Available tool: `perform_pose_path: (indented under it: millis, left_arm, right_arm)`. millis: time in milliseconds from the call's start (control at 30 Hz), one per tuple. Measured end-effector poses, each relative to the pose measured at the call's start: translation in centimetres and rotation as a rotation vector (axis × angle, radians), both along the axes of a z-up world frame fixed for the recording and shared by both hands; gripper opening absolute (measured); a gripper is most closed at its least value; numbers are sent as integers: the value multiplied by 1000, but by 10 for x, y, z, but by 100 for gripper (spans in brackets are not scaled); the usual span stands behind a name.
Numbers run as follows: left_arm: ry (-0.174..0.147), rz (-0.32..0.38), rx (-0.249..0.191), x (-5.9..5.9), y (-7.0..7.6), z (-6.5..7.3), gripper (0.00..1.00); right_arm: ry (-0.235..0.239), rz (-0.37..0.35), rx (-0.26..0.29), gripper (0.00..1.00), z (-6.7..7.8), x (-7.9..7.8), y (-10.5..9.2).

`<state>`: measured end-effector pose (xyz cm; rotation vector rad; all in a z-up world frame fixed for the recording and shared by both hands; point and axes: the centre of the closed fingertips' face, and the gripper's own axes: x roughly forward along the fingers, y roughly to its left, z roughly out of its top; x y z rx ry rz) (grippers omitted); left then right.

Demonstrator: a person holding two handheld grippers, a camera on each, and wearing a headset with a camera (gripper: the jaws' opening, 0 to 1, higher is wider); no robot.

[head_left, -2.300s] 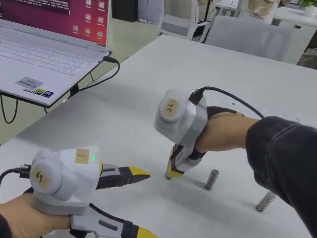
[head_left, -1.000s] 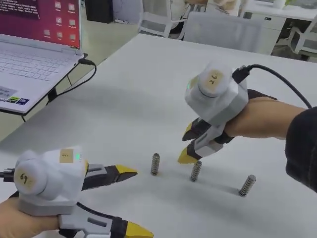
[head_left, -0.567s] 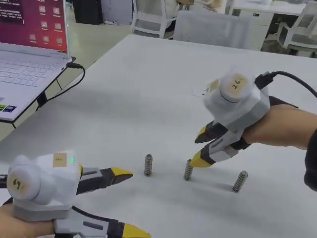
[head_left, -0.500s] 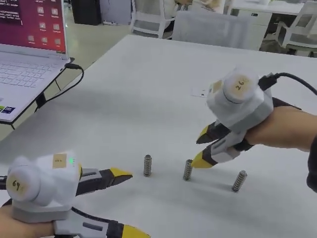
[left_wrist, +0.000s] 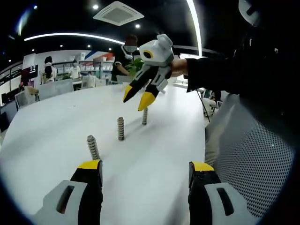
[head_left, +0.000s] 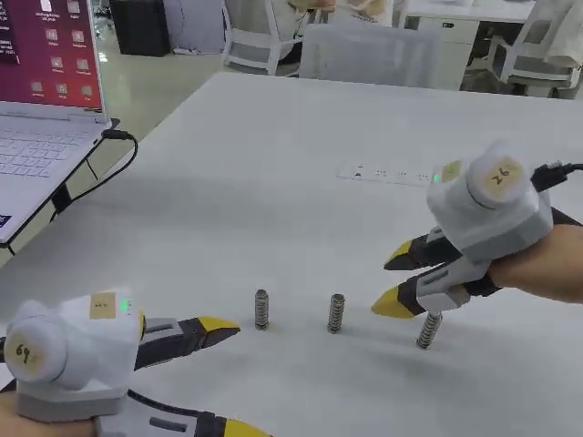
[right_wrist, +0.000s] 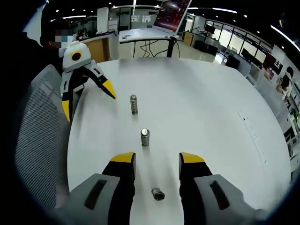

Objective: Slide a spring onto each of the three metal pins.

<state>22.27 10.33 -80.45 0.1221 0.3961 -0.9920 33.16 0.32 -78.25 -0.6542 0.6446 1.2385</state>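
Three small metal springs stand upright in a row on the white table: the left spring [head_left: 261,309], the middle spring [head_left: 336,313] and the right spring [head_left: 428,330]. My right gripper [head_left: 393,282] hovers open just above and left of the right spring, holding nothing. In the right gripper view the nearest spring [right_wrist: 158,193] sits between my jaws, with the others [right_wrist: 145,137] [right_wrist: 133,103] farther ahead. My left gripper [head_left: 232,378] rests open near the table's front left, pointing at the row. Its own view shows the springs [left_wrist: 93,146] [left_wrist: 121,128] [left_wrist: 145,116] and the right gripper [left_wrist: 140,93] above them.
An open laptop [head_left: 41,100] stands at the far left on a stand, its black cable [head_left: 105,159] hanging beside the table edge. A thin white strip [head_left: 387,173] lies on the table beyond the springs. Grey chairs [head_left: 364,55] stand past the far end.
The right gripper was down and shut at the left spring's spot; it has since lifted, opened and moved right to the right spring. The left gripper has kept its place.
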Motion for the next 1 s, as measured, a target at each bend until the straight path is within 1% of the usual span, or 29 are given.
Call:
perform_pose_path:
  millis: [33,133,267,400,500,600,733,833,1000]
  left_arm:
    - [1,0,0,0,0,-1,71]
    - [5,2,0,0,1,-2,71]
    - [3,7,-3,1,2,0,71]
    - [3,9,-4,2,2,1,71]
    - [5,11,-4,2,2,0,72]
    - [6,14,-5,2,3,0,72]
    - [4,22,-9,2,4,1,72]
    - [2,28,-14,2,5,2,73]
    - [2,44,-26,4,8,2,73]
  right_arm:
    - [-8,-8,10,36,1,1,-2]
    - [-8,-36,35,37,3,2,-10]
    - [-23,-68,52,39,3,3,-25]
    - [-23,-95,76,40,2,0,-35]
    - [-19,-118,83,40,-1,-3,-44]
    - [-19,-135,94,40,-1,-4,-49]
    - [-27,-161,116,44,0,-8,-57]
    - [-35,-173,124,44,-1,-12,-62]
    - [-27,-196,150,46,-4,-20,-69]
